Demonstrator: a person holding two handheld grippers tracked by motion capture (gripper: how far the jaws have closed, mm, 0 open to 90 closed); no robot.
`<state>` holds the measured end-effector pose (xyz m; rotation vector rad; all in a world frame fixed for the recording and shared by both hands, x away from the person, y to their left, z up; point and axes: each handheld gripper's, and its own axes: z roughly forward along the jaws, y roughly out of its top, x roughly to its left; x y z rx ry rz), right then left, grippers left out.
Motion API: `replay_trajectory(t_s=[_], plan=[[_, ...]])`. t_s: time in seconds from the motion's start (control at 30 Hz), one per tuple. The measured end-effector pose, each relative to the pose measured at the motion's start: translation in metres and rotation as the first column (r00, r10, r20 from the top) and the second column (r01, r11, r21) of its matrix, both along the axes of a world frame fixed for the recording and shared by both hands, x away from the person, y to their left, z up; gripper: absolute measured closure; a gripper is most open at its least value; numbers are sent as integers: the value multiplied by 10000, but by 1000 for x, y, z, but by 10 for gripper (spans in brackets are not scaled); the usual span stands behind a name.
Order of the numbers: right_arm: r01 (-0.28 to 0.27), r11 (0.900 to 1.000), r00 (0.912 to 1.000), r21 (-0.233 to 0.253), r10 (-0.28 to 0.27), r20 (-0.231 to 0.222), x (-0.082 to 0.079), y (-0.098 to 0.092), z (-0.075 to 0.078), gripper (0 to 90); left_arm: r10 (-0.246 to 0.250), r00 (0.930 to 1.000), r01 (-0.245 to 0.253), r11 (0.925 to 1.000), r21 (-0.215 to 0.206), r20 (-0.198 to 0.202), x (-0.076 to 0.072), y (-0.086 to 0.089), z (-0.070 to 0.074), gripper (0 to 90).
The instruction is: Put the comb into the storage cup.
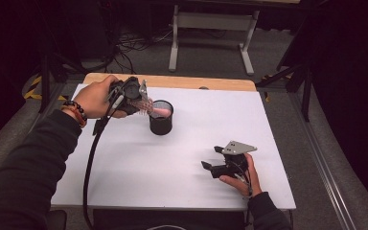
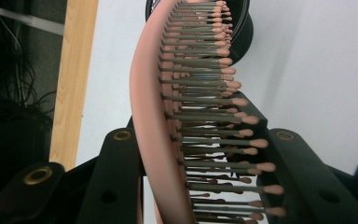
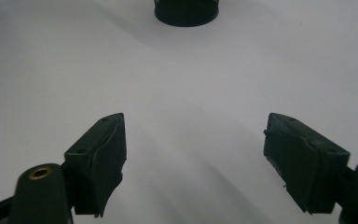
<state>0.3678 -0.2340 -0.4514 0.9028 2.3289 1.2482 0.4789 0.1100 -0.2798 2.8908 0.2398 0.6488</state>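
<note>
Over by the far left corner of the counter point(image 1: 124, 191), whose top is covered in white with a wooden strip showing along the far edge, the person's left hand point(image 1: 95, 98) holds the left gripper point(image 1: 141, 103) above the surface. Its jaws are clamped on a pink hairbrush point(image 1: 155, 111), one jaw on the smooth back and the other against the bristle side. In the left gripper view the hairbrush point(image 2: 151, 107) runs lengthwise straight away from the gripper, its grey bristles with pink ball tips facing that view's right. The brush's long axis slopes toward the counter's right edge and downward, and its far end reaches into the mouth of a black cylindrical cup point(image 1: 161, 119).

That cup stands upright on the white surface, left of the middle and nearer the far edge, just beside the left gripper. No writing or label can be read on the brush, cup or grippers.

Toward the near right corner, the right hand point(image 1: 243, 178) rests the right gripper point(image 1: 212, 158) low over the counter. Its jaws stand wide apart with nothing between them, pointing toward the cup point(image 3: 185, 11), well apart from it.
</note>
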Motion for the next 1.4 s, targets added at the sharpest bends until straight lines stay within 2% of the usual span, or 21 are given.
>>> replay_trajectory(t_s=[0.23, 0.33, 0.43, 0.47, 0.53, 0.6, 0.63, 0.83, 0.9, 1.0, 1.13, 1.17, 1.2, 1.3, 1.4], plan=[[-148, 9998, 9998, -116, 146, -104, 0, 5, -3, 217, -36, 9999, 38, 9998, 189, -104, 5, -10, -2, 629], [-220, 9997, 9997, -145, 218, -149, 0, 6, -4, 216, -58, 9995, 60, 9999, 84, -299, 6, -12, -5, 629], [-222, 9996, 9995, -153, 219, -208, 0, 6, -5, 216, -66, 9996, 68, 10000, 40, -279, 9, -12, -8, 627], [-211, 9996, 9996, -168, 208, -214, 0, 6, -5, 216, -50, 9997, 45, 9998, -208, -246, 10, -12, -10, 624], [-235, 9996, 9996, -158, 232, -176, -1, 6, -4, 216, 2, 9994, -7, 9999, -138, -335, 10, -13, -9, 616], [-215, 9996, 9997, -161, 213, -140, -1, 6, -4, 216, -43, 9998, 39, 9998, -199, -207, 10, -14, -10, 607], [-214, 9997, 9997, -151, 212, -139, -1, 6, -4, 216, -64, 9997, 56, 9993, -379, -217, 10, -14, -10, 598], [-227, 9997, 9997, -128, 226, -84, -2, 5, -3, 216, 18, 10000, -17, 9987, -502, 16, 10, -13, -8, 524], [-266, 9996, 9996, -54, 265, -116, -2, 4, -3, 216, 24, 10000, -26, 9967, -816, -24, 10, -11, -8, 507], [-282, 9996, 9994, 93, 284, -175, -1, 3, -2, 216, -14, 10000, 19, 9946, -1039, 48, 8, -9, -7, 476], [-327, 9994, 9994, 65, 328, -125, -2, 3, -1, 215, 44, 9999, -26, 9885, -1512, 118, 6, -5, -5, 407], [-335, 9994, 9994, 53, 336, -117, -2, 4, -1, 215, 121, 9995, -69, 9859, -1670, 296, 6, -3, -5, 396], [-332, 9994, 9994, 37, 332, -94, -2, 4, 0, 214, 194, 9988, -95, 9786, -2056, 461, 4, -1, -5, 352], [-316, 9995, 9995, 98, 316, 16, -3, 3, 2, 214, 191, 9979, -16, 9630, -2697, 626, 2, 5, -6, 319], [-267, 9996, 9995, 132, 264, 168, -4, 3, 5, 211, 231, 9962, 26, 9562, -2928, 844, 1, 7, -5, 272]])
